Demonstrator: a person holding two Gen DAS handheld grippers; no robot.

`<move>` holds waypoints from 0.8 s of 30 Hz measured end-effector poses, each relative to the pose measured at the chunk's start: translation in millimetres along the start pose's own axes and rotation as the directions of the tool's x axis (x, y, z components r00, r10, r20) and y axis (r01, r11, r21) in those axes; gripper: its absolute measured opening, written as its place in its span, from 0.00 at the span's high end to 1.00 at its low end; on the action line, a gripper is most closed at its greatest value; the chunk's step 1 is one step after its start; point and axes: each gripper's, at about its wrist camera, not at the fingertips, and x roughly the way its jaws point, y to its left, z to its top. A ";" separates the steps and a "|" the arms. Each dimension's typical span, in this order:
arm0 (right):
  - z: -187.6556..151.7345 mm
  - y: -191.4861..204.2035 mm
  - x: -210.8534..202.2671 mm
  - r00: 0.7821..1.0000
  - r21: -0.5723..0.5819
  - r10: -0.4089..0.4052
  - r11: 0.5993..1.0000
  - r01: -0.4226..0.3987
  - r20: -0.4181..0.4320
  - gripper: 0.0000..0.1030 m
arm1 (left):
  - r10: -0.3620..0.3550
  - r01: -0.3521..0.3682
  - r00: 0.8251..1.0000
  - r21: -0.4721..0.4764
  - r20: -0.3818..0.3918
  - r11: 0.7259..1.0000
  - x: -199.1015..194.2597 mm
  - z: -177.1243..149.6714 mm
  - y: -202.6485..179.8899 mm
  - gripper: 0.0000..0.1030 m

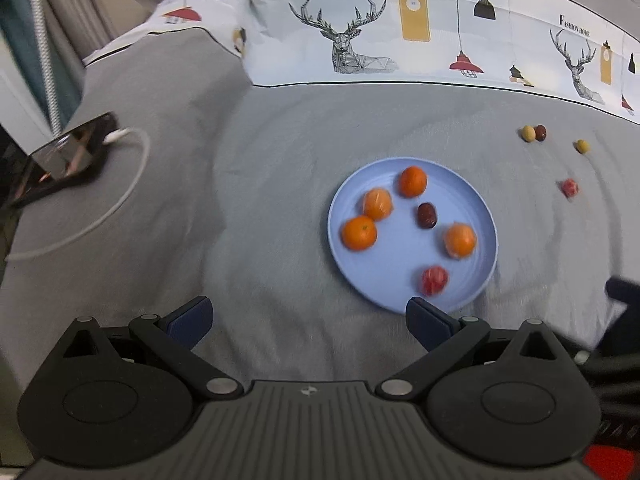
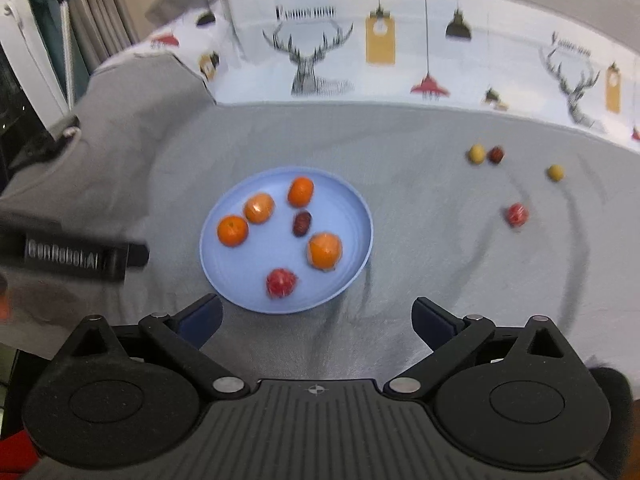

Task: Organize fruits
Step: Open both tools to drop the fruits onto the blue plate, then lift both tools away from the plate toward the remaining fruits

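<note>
A light blue plate (image 1: 400, 284) (image 2: 228, 268) lies on the grey bedspread. It holds several oranges (image 1: 359, 233) (image 2: 232, 231), a dark red date (image 1: 426, 215) (image 2: 301, 223) and a red wrapped fruit (image 1: 434, 280) (image 2: 281, 282). Off the plate to the right lie a red wrapped fruit (image 1: 569, 188) (image 2: 516, 215), two yellow-green fruits (image 1: 528, 133) (image 2: 476, 154) (image 1: 582, 146) (image 2: 555, 172) and a dark red date (image 1: 541, 133) (image 2: 496, 154). My left gripper (image 1: 308, 320) is open and empty, near the plate's front left. My right gripper (image 2: 318, 322) is open and empty, at the plate's front right.
A phone (image 1: 68, 156) with a white charging cable (image 1: 120, 200) lies at the left of the bedspread. A printed pillow (image 1: 400, 28) (image 2: 380, 48) runs along the back. The left gripper's body (image 2: 72, 256) shows at the left edge of the right wrist view.
</note>
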 end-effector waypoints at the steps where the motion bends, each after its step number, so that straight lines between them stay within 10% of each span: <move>1: -1.0 0.3 -6.4 1.000 -0.006 -0.001 1.000 0.001 0.017 0.02 | 0.002 -0.002 1.000 -0.002 0.005 1.000 -4.9 -4.7 1.3 0.00; 24: -21.4 25.4 -79.0 0.970 -0.194 0.025 0.981 0.023 0.243 0.01 | 0.017 -0.017 0.996 0.000 0.086 1.000 -62.0 -41.9 -2.1 0.00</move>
